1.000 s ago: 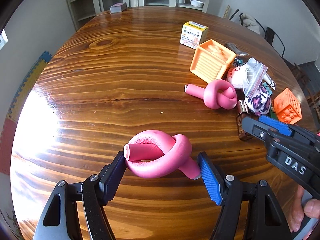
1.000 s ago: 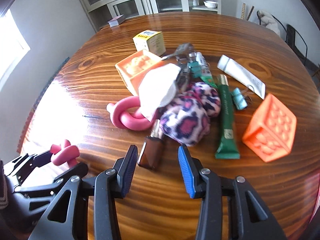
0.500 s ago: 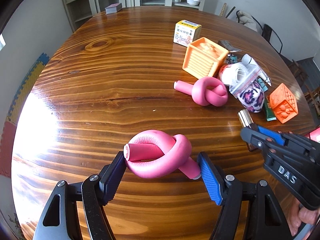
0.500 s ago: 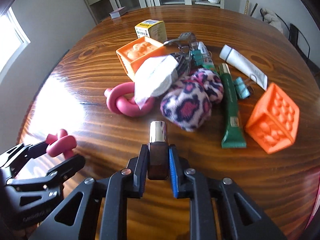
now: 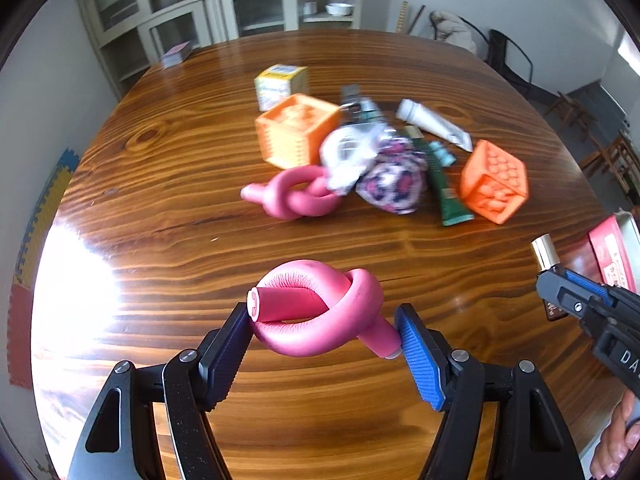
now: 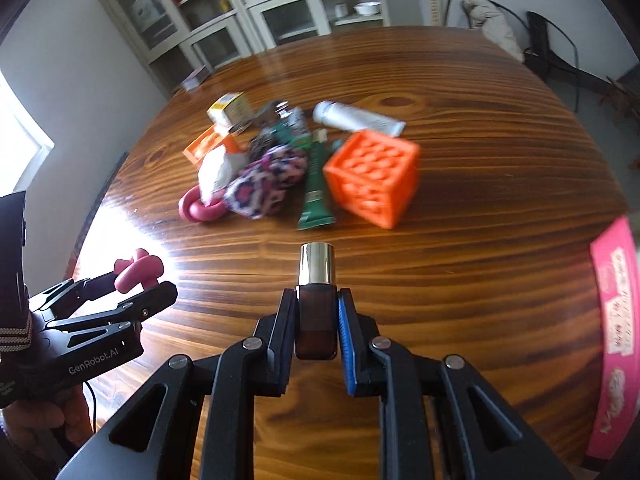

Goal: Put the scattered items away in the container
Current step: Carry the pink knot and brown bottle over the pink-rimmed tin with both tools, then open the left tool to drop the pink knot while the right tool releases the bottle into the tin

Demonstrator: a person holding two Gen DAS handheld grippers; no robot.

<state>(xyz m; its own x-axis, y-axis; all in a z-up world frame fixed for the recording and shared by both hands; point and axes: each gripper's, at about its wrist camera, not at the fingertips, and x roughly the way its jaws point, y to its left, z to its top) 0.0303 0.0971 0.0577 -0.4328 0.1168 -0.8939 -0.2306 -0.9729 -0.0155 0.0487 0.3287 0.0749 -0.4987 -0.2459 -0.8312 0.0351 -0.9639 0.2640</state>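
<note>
My left gripper [image 5: 324, 332] is shut on a pink knotted foam tube [image 5: 320, 316] and holds it above the wooden table [image 5: 160, 200]. My right gripper [image 6: 316, 320] is shut on a small brown bottle with a silver cap [image 6: 316, 292], also lifted; it shows in the left wrist view [image 5: 546, 256] at the right edge. A pink-and-red container [image 6: 614, 320] lies at the table's right edge, also in the left wrist view [image 5: 612, 248]. The left gripper with its tube [image 6: 138, 274] shows at the left of the right wrist view.
A pile sits mid-table: a second pink knotted tube [image 5: 294, 196], two orange cubes [image 5: 494, 182] [image 5: 294, 134], a leopard-print pouch [image 5: 392, 184], a green tube [image 5: 446, 188], a white tube [image 5: 434, 128], a yellow-white box [image 5: 280, 84]. Cabinets and chairs stand beyond.
My right gripper closed on the brown bottle, lifted it off the table and carried it right toward the pink container. My left gripper kept its hold on the tube and swung to the right.
</note>
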